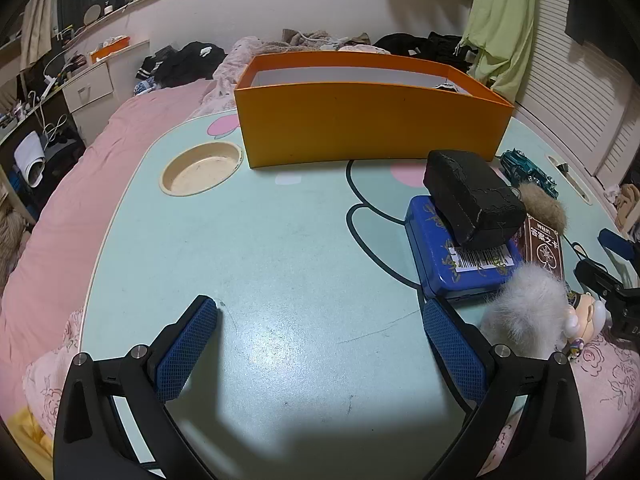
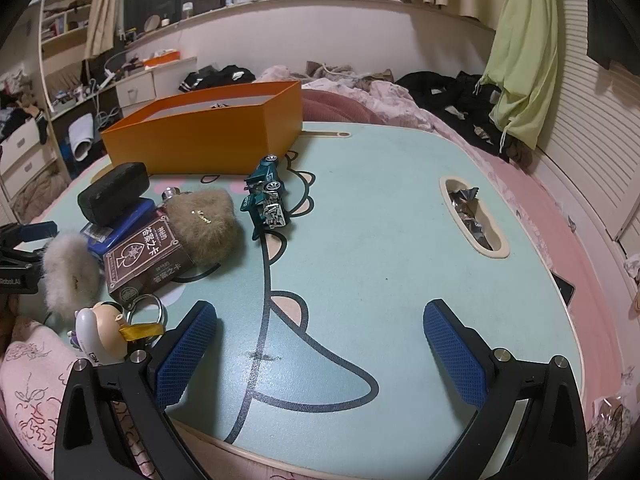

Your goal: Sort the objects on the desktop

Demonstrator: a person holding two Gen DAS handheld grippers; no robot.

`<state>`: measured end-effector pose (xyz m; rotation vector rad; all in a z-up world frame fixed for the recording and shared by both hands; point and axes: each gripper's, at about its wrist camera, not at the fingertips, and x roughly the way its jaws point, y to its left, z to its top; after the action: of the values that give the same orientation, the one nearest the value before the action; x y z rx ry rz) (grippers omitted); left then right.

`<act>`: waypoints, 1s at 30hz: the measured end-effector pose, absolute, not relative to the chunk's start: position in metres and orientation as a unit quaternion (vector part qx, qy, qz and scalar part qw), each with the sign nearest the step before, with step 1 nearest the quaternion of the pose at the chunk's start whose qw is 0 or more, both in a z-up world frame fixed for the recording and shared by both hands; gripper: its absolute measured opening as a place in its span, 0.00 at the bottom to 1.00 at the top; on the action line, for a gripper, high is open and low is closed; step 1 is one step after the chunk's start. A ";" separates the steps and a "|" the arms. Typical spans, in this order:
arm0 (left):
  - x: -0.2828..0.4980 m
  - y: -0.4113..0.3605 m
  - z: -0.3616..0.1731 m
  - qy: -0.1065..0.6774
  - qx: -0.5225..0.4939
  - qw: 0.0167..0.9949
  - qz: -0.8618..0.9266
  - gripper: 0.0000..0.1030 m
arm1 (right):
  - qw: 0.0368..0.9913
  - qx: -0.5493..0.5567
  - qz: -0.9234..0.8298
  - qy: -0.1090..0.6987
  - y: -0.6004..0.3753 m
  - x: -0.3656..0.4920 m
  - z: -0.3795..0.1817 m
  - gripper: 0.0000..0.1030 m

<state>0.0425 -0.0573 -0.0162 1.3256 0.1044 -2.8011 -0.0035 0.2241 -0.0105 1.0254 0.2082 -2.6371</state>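
An open orange box (image 1: 368, 120) stands at the far side of the mint lap table (image 1: 280, 260); it also shows in the right wrist view (image 2: 200, 136). A black case (image 1: 472, 196) lies on a blue tin (image 1: 452, 256). Beside them are a brown card box (image 2: 148, 256), a brown pompom (image 2: 204, 224), a white pompom (image 2: 68, 272), a green toy car (image 2: 264, 196) and a small figurine keychain (image 2: 104, 332). My left gripper (image 1: 320, 320) is open and empty over bare table, left of the pile. My right gripper (image 2: 320, 324) is open and empty, right of the pile.
A round cup recess (image 1: 200, 172) is sunk in the table's left part. A slot with foil wrappers (image 2: 472, 216) is on the right. Pink bedding (image 1: 60, 220) surrounds the table. A phone (image 2: 562, 286) lies at the right edge.
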 end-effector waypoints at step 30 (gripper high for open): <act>0.043 -0.058 -0.017 0.034 0.427 0.021 -0.903 1.00 | 0.199 0.352 -0.915 0.001 0.229 -0.024 0.021 0.88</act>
<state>0.0431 -0.0575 -0.0167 1.3245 0.1058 -2.8003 -0.0237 0.2289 0.0213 0.9842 0.0023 -2.5578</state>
